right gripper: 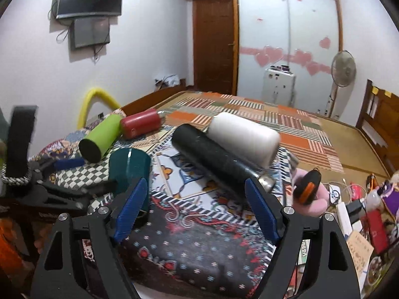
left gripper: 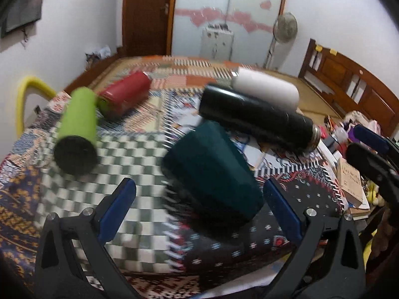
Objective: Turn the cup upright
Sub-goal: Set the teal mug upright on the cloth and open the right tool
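Note:
A dark teal cup (left gripper: 212, 172) lies tilted on the patterned blanket, its base toward my left gripper (left gripper: 199, 211), which is open and empty with the cup just ahead between its blue fingers. In the right wrist view the teal cup (right gripper: 131, 167) stands left of centre, mouth down. My right gripper (right gripper: 197, 209) is open and empty over the blanket, with the teal cup by its left finger. A black flask (right gripper: 214, 162), a white bottle (right gripper: 243, 138), a green bottle (right gripper: 99, 138) and a red cup (right gripper: 141, 123) lie on their sides.
The blanket covers a raised surface (right gripper: 187, 244) in front of a bed mat (right gripper: 249, 114). Books and clutter (left gripper: 349, 186) sit at the right. A yellow foam tube (right gripper: 92, 99) stands at the left. A black and orange device (right gripper: 308, 189) lies on a pink cushion.

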A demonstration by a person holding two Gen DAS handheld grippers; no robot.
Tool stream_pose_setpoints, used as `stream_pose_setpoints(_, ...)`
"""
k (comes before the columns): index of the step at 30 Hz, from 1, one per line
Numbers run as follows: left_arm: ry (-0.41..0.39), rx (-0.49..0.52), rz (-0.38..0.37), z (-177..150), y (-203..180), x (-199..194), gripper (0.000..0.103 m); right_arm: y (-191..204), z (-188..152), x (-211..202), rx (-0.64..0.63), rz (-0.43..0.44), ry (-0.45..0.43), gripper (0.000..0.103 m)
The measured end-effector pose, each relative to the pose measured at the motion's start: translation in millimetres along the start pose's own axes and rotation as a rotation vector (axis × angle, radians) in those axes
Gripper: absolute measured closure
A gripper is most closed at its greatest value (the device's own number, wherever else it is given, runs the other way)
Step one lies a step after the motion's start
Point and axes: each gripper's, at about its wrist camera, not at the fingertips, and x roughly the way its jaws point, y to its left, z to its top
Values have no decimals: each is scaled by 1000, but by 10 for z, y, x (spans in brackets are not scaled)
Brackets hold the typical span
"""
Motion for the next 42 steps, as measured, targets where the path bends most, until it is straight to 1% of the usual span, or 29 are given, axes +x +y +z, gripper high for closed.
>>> stream_pose_setpoints(2,38,-15,-15,38,-45,102,0,-96,-33,-30,26,2,-7,24)
stream_pose_setpoints(4,53,-27,-20,71,-71,157,0,-143,-54,-38,37,-4,-11,23)
stream_pose_setpoints(10,56,-22,-11,202,-113,266,1,-196,-117,-54,25,-22,-30,23)
stream_pose_setpoints(11,58,-19,-7,222,-117,286,3,-207,-119,-48,25,-24,-32,23)
stream_pose_setpoints(13,60,-1,4,260,-132,329,12,-208,-124,-36,20,-27,-37,23)
stream_pose_setpoints(15,70,25,6,292,-140,374,17,-220,-123,-27,21,-20,-38,23)
stream_pose_setpoints(17,88,31,-5,310,-128,417,21,-218,-129,-27,26,-8,-42,23)
stream_pose_setpoints(18,95,33,-8,315,-121,436,26,-219,-129,-23,27,-2,-42,23)
stream_pose_setpoints(19,99,40,-6,320,-116,453,27,-219,-133,-23,29,0,-44,23)
stream_pose_setpoints(26,81,67,-29,281,-112,413,28,-203,-118,-7,40,9,-46,23)
stream_pose_setpoints(31,73,47,-60,254,-39,328,28,-147,-67,-36,37,16,-62,23)
stream_pose_setpoints(33,60,44,-66,255,-24,272,28,-122,-40,-56,35,23,-71,23)
stream_pose_setpoints(36,22,47,-64,276,4,144,29,-65,-3,-106,37,35,-94,18)
stream_pose_setpoints(39,-15,63,-56,303,12,2,29,1,36,-162,32,39,-120,18)
stream_pose_setpoints(42,-26,68,-61,308,28,-69,29,67,70,-222,30,45,-147,17)
